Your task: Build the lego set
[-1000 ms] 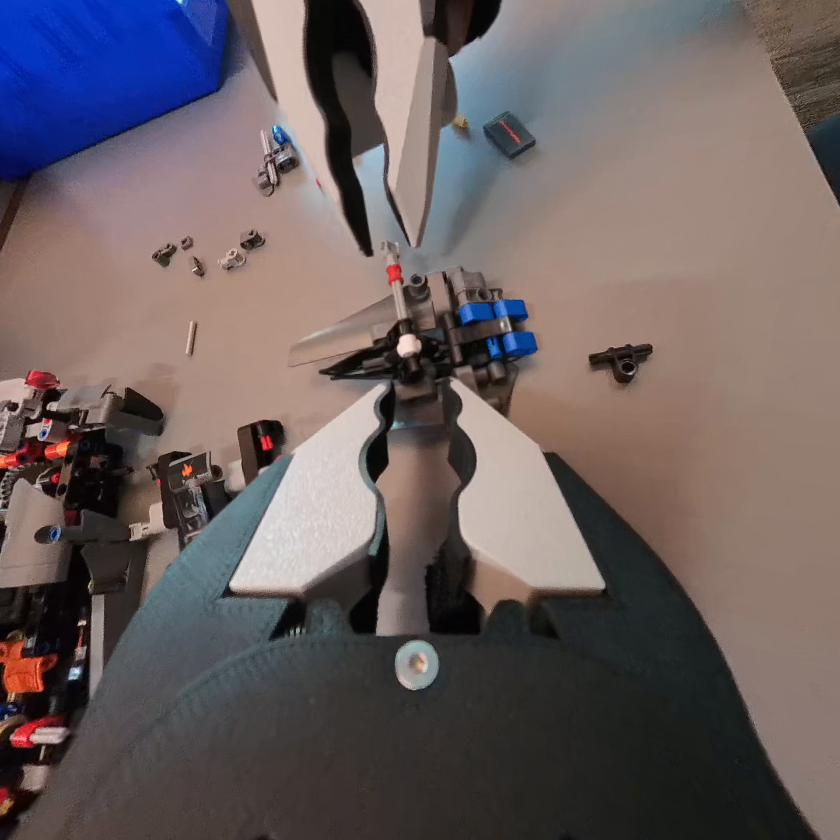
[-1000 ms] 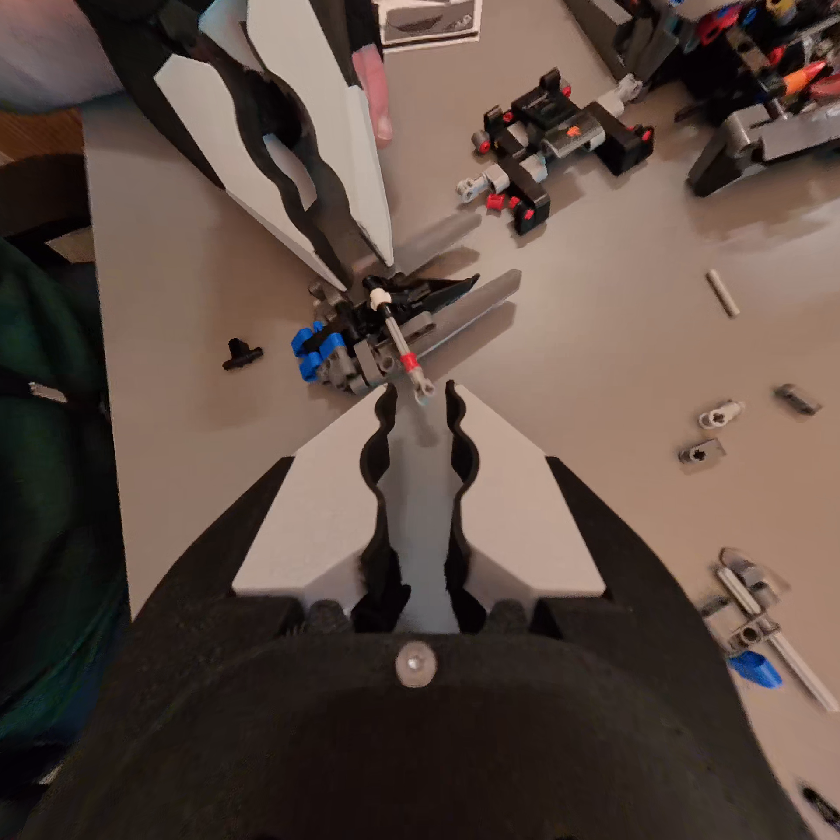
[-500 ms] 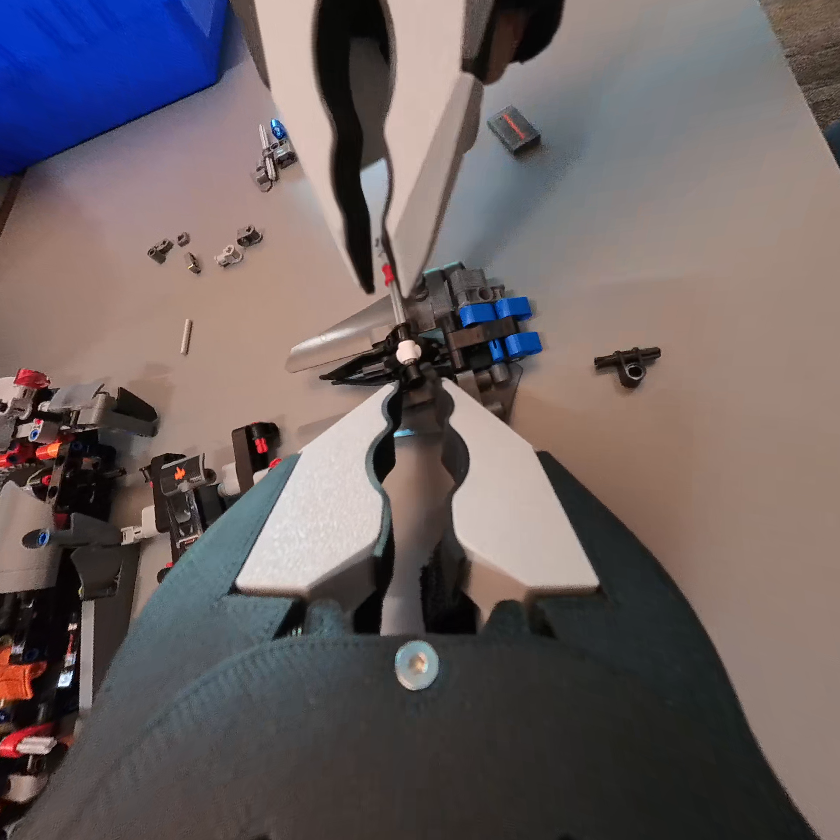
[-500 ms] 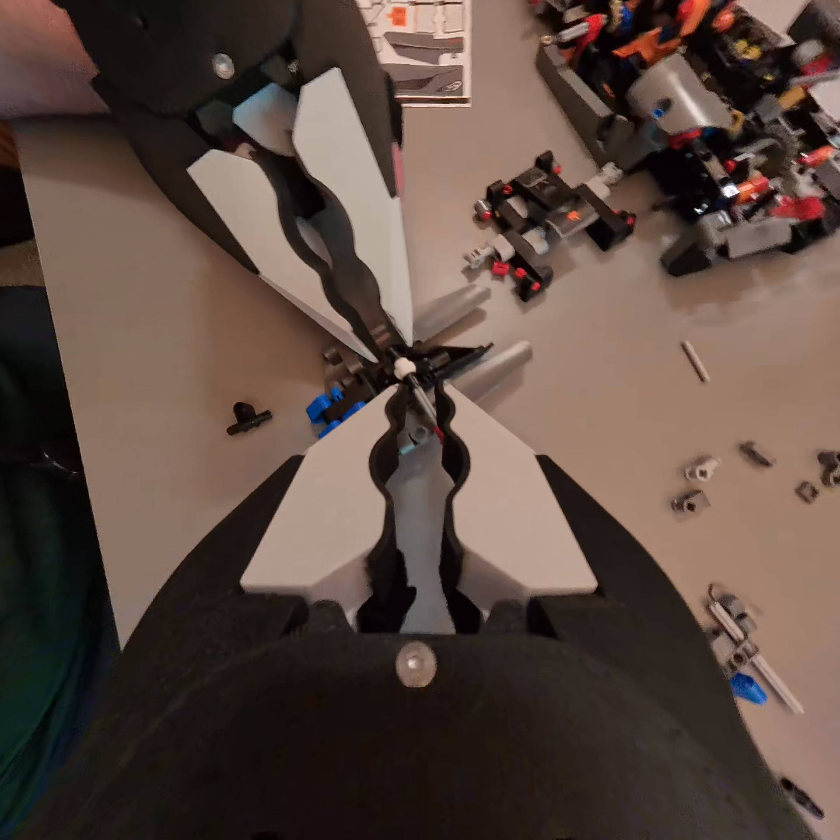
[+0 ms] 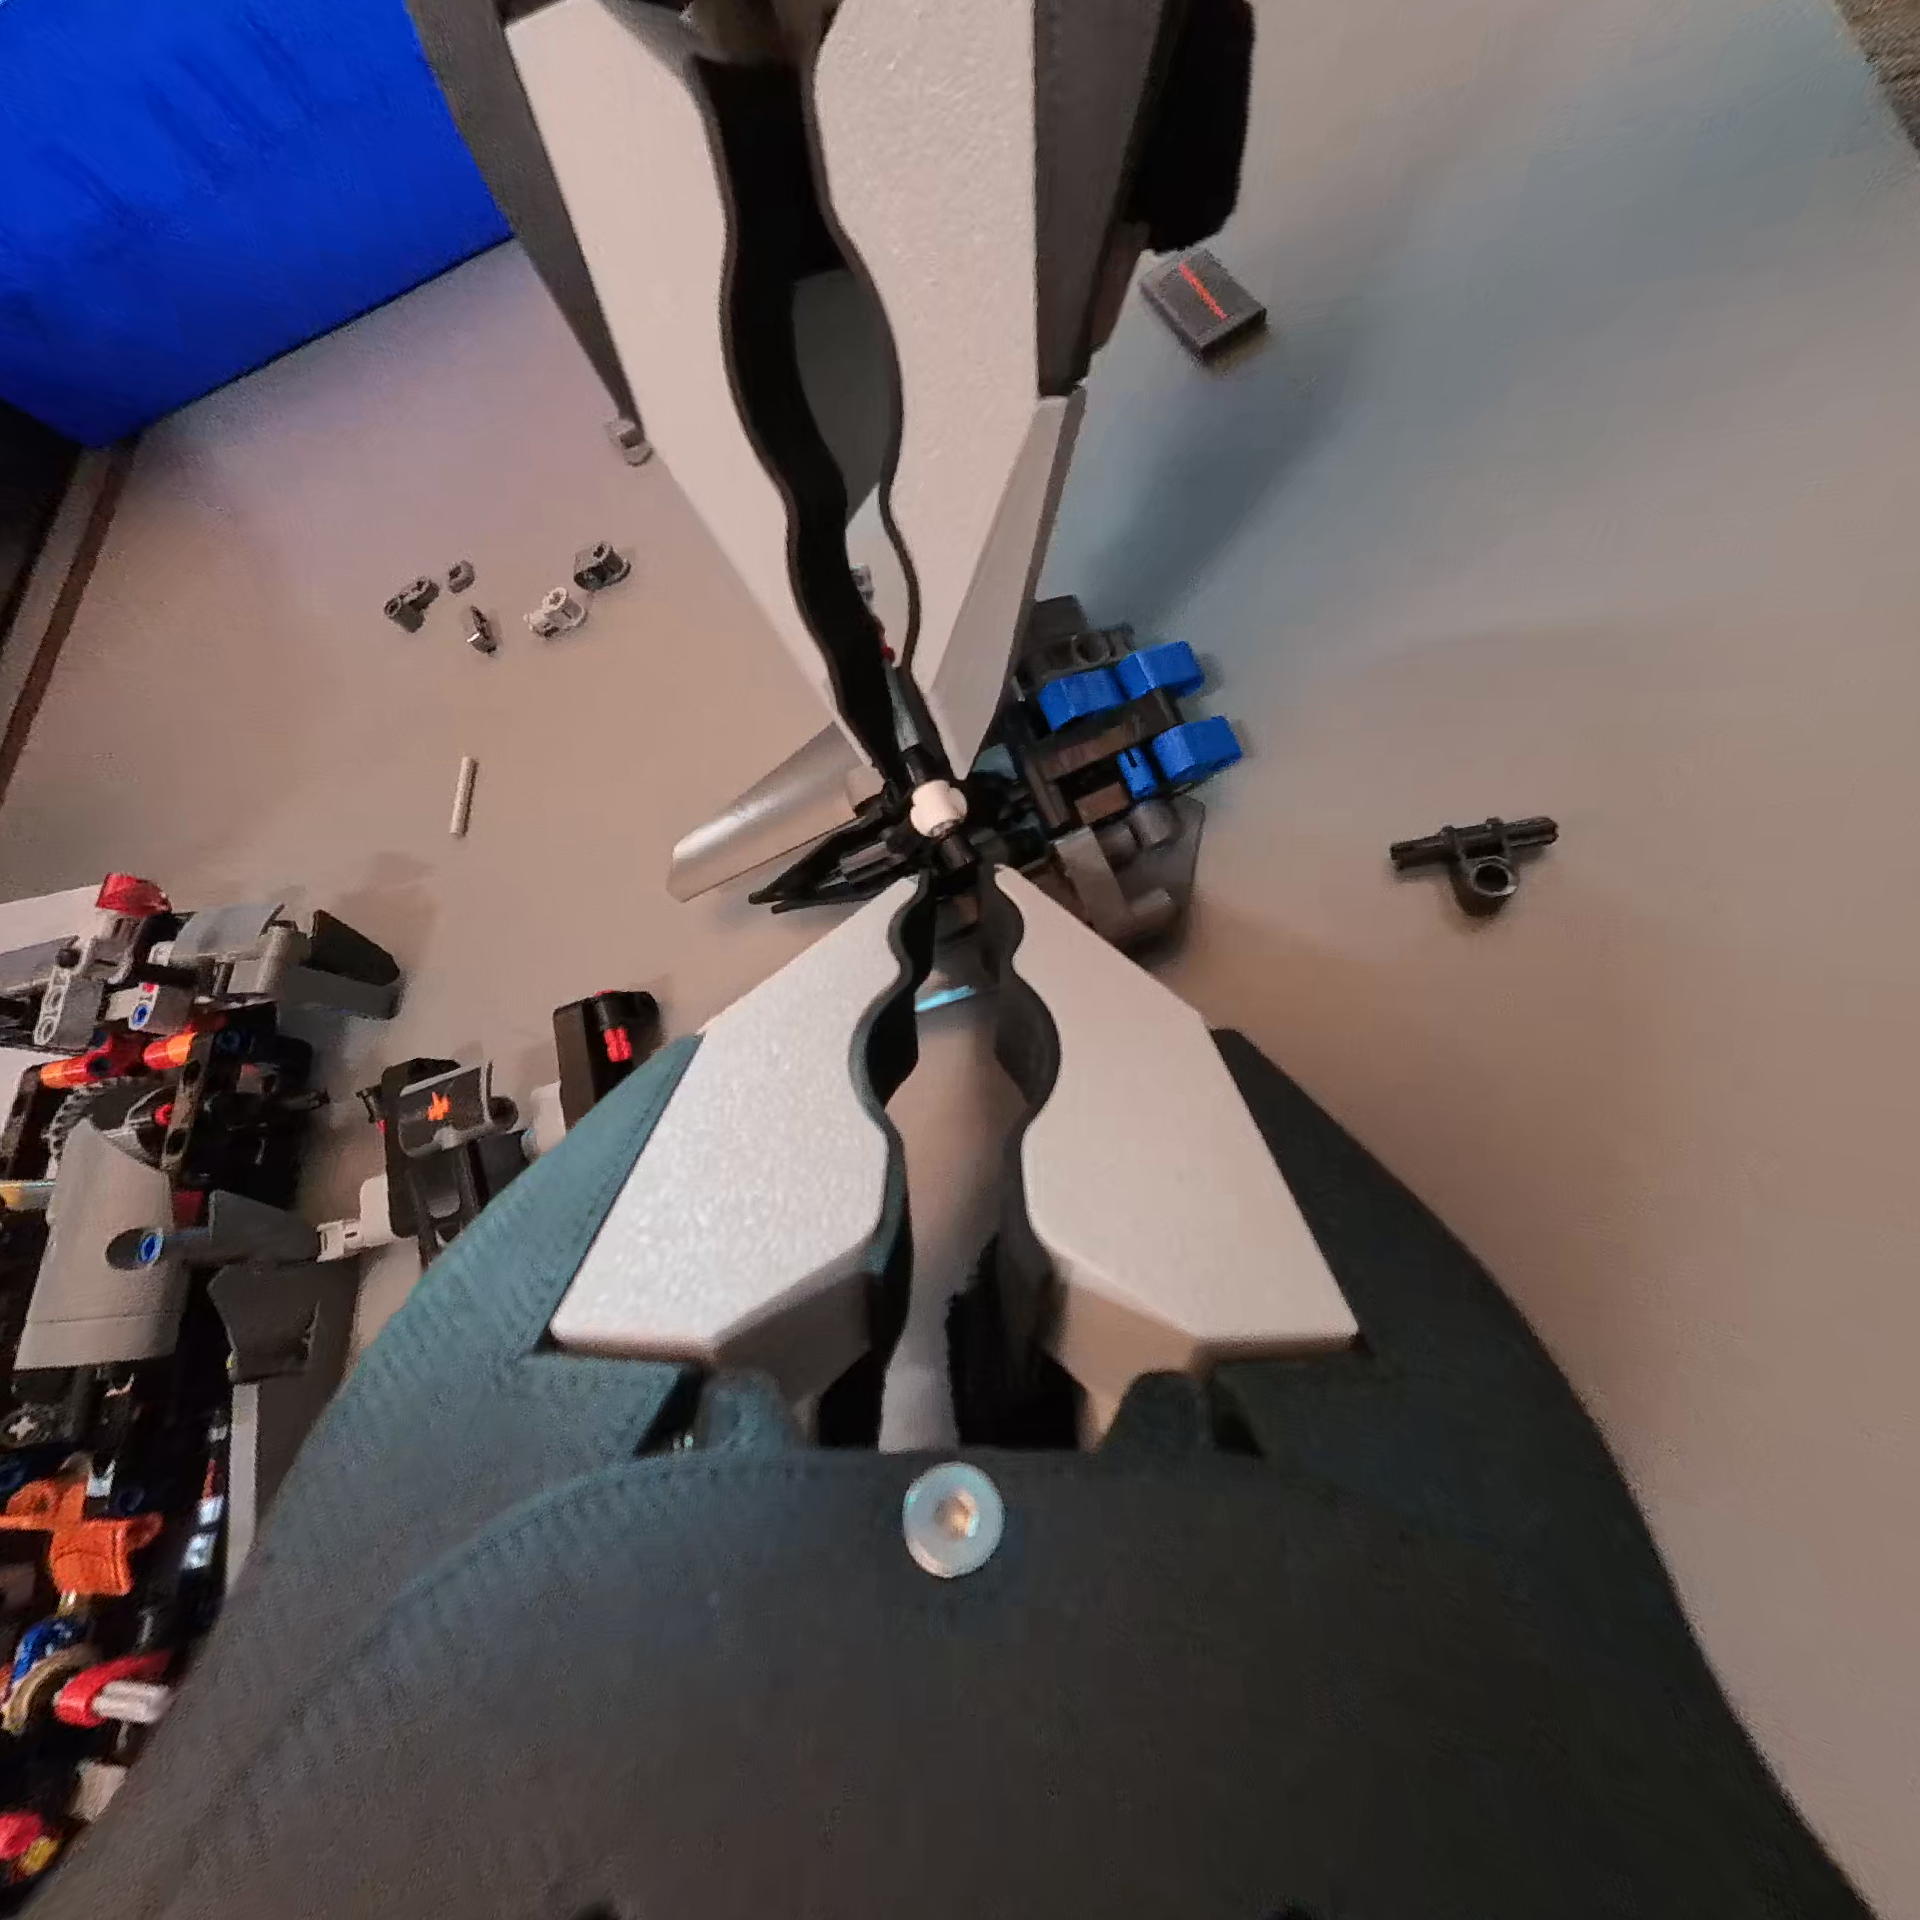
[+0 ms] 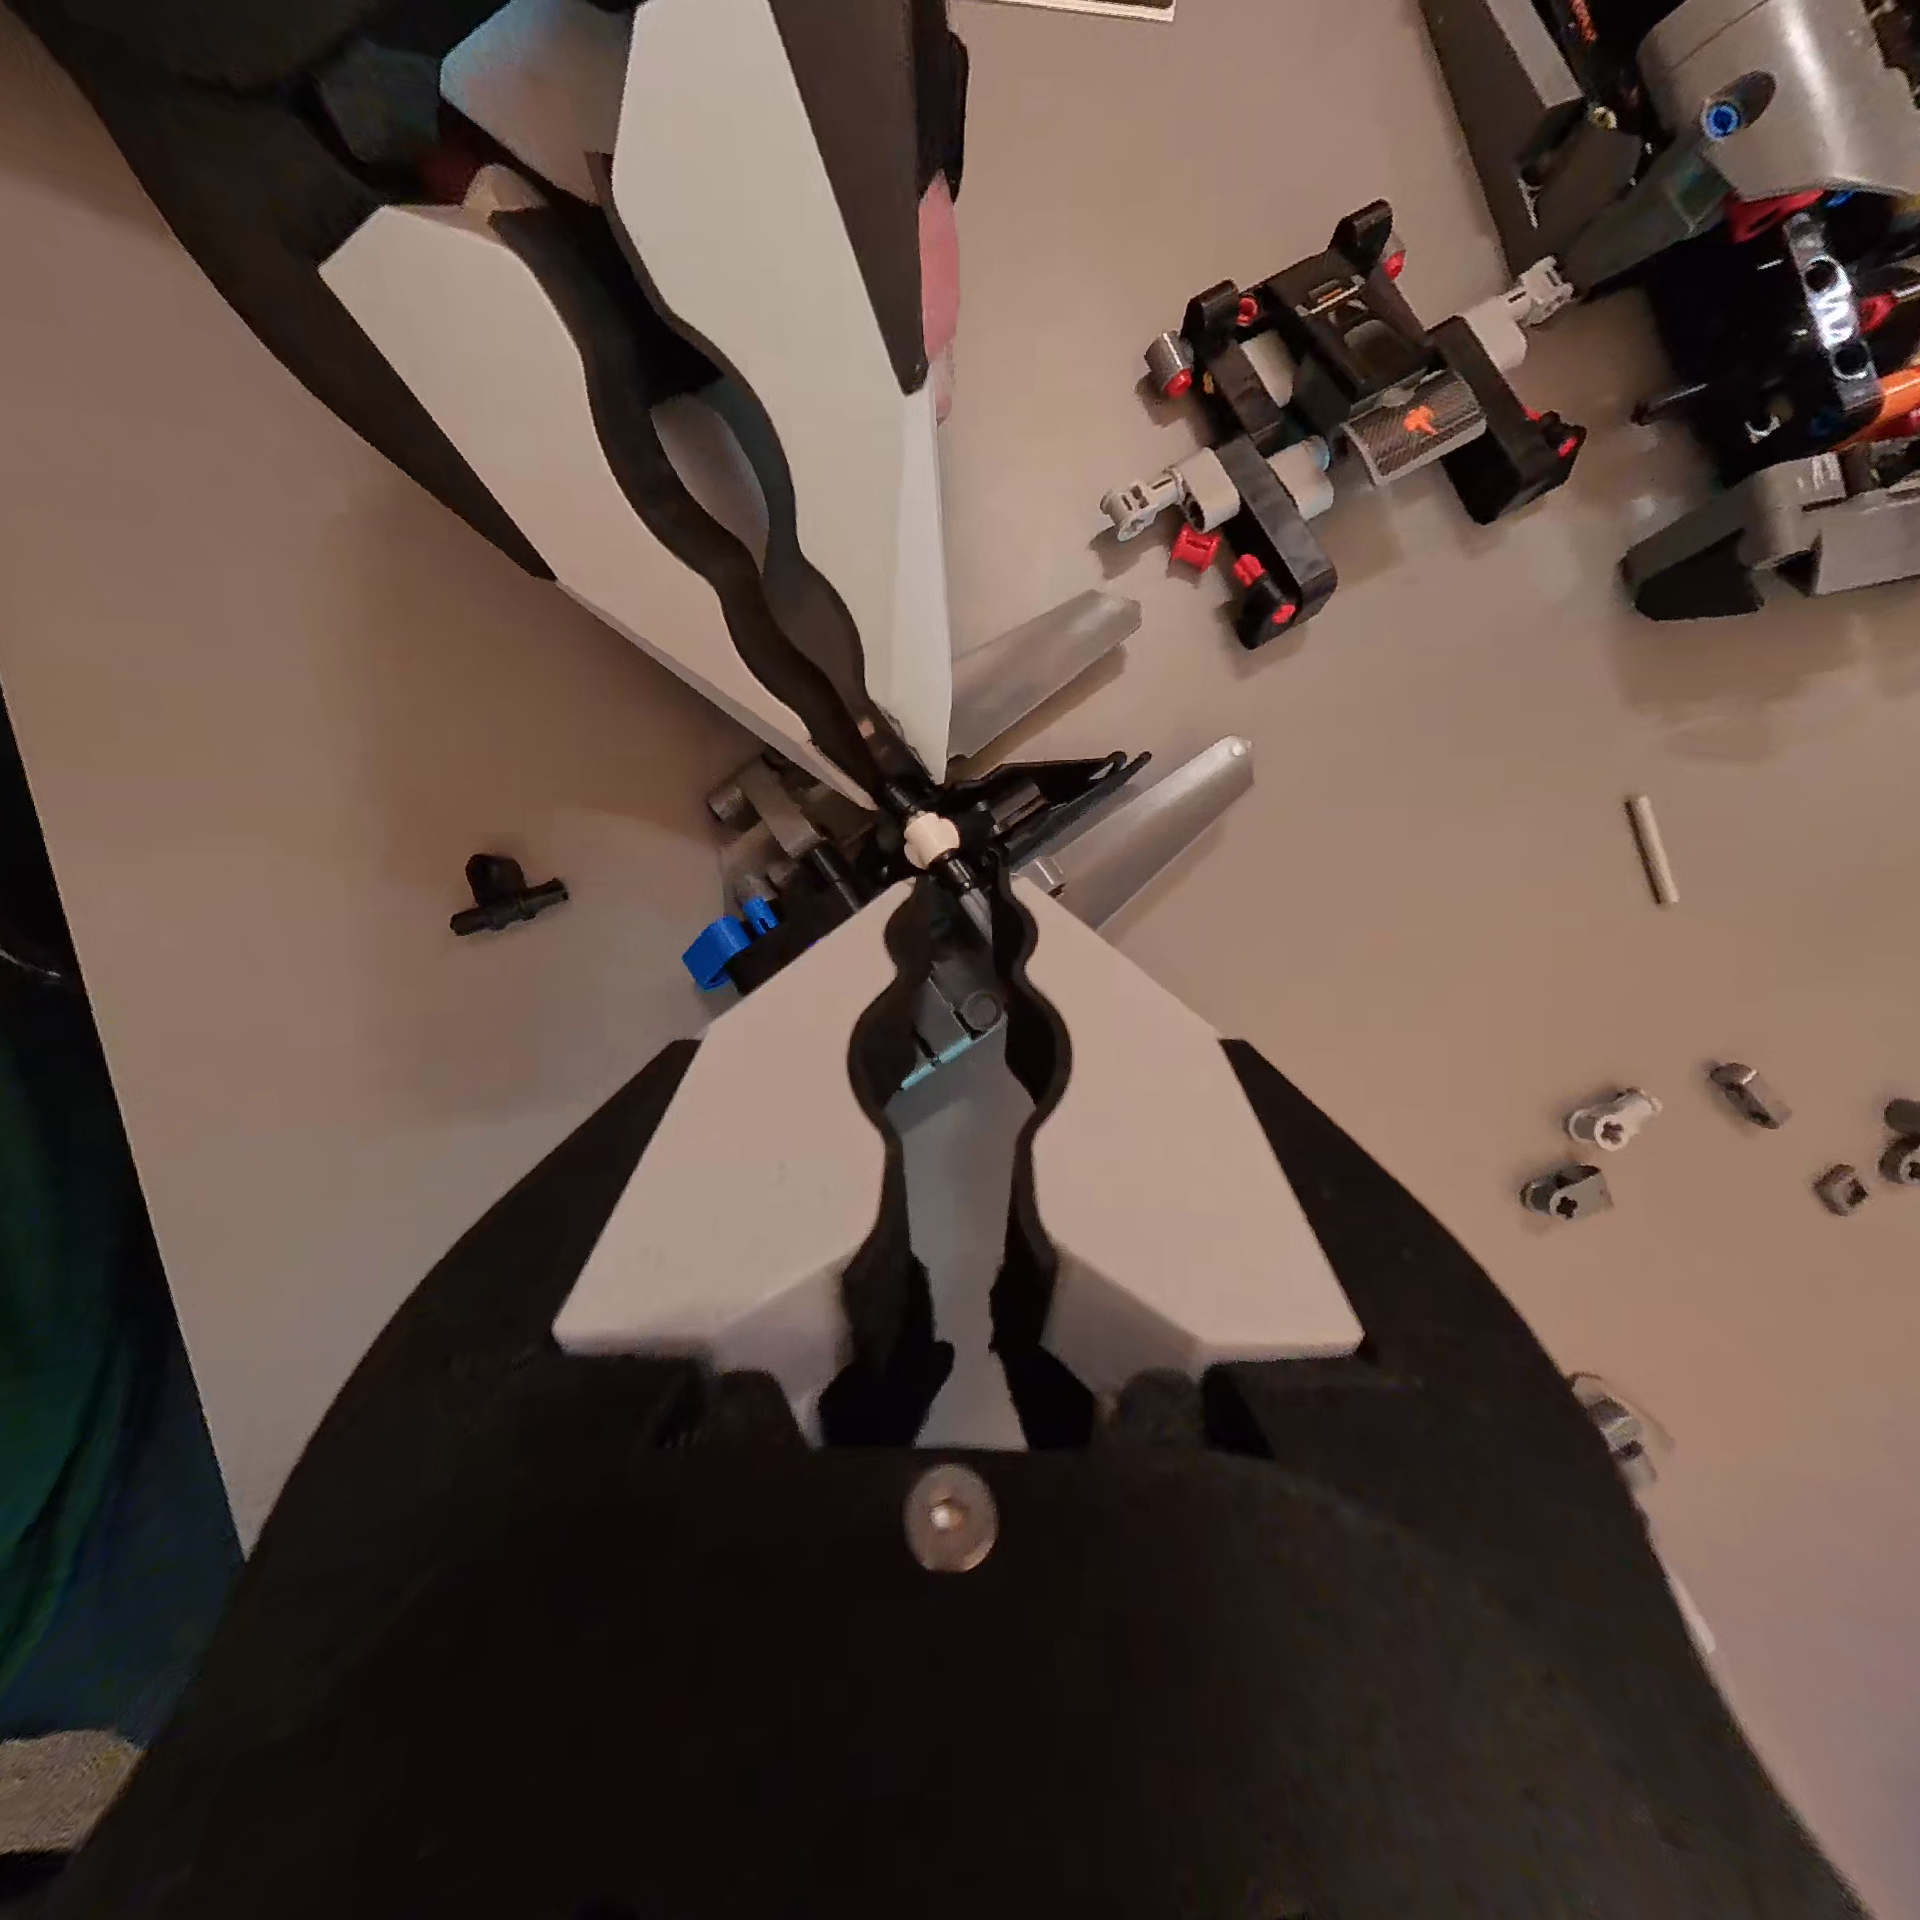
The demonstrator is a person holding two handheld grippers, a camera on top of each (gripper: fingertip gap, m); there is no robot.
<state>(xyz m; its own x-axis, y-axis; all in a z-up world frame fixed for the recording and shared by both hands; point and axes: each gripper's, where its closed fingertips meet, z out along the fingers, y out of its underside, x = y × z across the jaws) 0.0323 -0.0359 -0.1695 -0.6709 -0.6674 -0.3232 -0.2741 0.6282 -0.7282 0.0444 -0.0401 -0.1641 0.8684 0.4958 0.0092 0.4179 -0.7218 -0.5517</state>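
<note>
Left wrist view: left gripper (image 5: 951,883) has its jaws nearly closed on the near end of the small lego sub-assembly (image 5: 1049,790), prob. to pin it to the table (image 5: 1558,520) while the other tool works. The sub-assembly sits mid-table, well in from every edge, blue clips (image 5: 1138,707) on its right, silver blade panel (image 5: 758,810) on its left. Right gripper (image 5: 914,748) comes in from the far side, jaws clamped on the thin axle (image 5: 902,717) just above the white bushing (image 5: 932,806). A black T-connector (image 5: 1475,857) lies apart toward the right edge; bigger builds (image 5: 156,1039) crowd the left edge.

Right wrist view: right gripper (image 6: 951,899) meets the left gripper (image 6: 899,774) tip to tip over the white bushing (image 6: 928,837). Its jaws look pinched around the axle, mostly hidden between them. My read: opposed grips so the axle can be seated w/o the model sliding. Loose grey connectors (image 6: 1600,1122) wait toward the right edge, a black chassis piece (image 6: 1351,416) toward the far right corner.
</note>
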